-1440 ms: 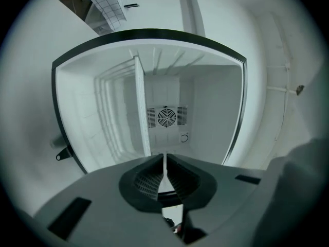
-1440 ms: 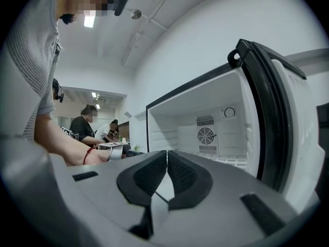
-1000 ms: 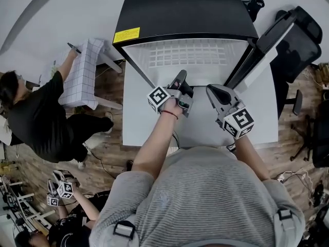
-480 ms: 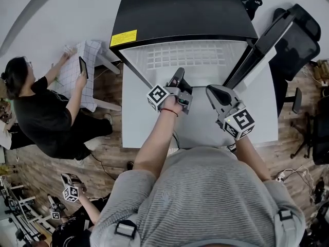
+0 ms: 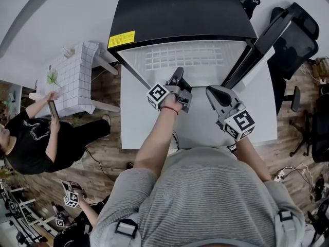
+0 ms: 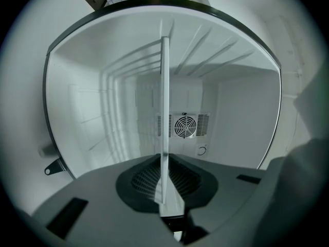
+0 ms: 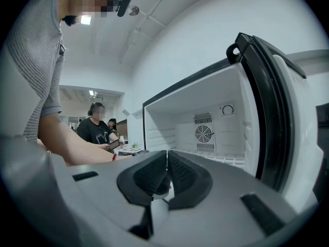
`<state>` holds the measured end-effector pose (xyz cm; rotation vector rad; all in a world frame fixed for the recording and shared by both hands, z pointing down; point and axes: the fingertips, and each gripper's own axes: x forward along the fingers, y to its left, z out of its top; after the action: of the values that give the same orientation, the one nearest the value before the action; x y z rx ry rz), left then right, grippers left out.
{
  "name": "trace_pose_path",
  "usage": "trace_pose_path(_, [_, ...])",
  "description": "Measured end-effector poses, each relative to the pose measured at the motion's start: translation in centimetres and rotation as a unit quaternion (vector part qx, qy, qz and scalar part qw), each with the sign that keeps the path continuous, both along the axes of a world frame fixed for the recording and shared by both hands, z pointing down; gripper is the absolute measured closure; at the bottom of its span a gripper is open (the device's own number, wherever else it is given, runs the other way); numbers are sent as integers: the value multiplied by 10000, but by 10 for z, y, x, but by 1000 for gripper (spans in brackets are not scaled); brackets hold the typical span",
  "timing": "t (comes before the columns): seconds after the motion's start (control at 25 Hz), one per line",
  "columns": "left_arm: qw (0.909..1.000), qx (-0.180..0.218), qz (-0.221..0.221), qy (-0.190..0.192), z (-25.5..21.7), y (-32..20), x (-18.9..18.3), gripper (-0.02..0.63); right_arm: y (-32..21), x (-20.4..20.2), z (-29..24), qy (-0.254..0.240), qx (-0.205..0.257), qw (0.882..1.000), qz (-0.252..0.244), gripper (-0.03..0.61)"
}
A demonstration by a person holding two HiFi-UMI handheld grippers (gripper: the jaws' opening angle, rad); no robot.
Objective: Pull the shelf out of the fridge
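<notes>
Shelf (image 6: 164,86) seems clamped by left claw (image 6: 163,164), unseen overhead.

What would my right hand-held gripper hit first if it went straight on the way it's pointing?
The right hand-held gripper, jaws shut, aims into the open fridge. It would probably meet the front edge of the shelf first. If it passes just above that, it would reach the back wall. Depth is hard to judge.

I'm seeing the fridge (image 5: 185,9) standing open ahead, the shelf (image 6: 164,86) splitting its cavity into two clear halves, while the swung-out door (image 5: 259,42) is walling off the side beyond my right gripper (image 5: 212,90)
</notes>
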<state>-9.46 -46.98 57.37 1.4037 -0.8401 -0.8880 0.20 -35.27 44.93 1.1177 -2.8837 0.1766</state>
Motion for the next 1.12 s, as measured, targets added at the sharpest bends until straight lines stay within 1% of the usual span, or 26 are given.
trace_pose_path(0.64, [9999, 2, -157, 28, 0, -13, -4, 551, -1, -3, 5, 43, -47, 10000, -3, 565])
trace_pose_path(0.84, [9998, 5, -208, -2, -2, -28, -3, 551, -3, -2, 3, 112, -43, 9999, 2, 565])
trace_pose_path(1.12, [9995, -30, -304, 73, -4, -45, -2, 551, -7, -5, 4, 136, -32, 9999, 2, 565])
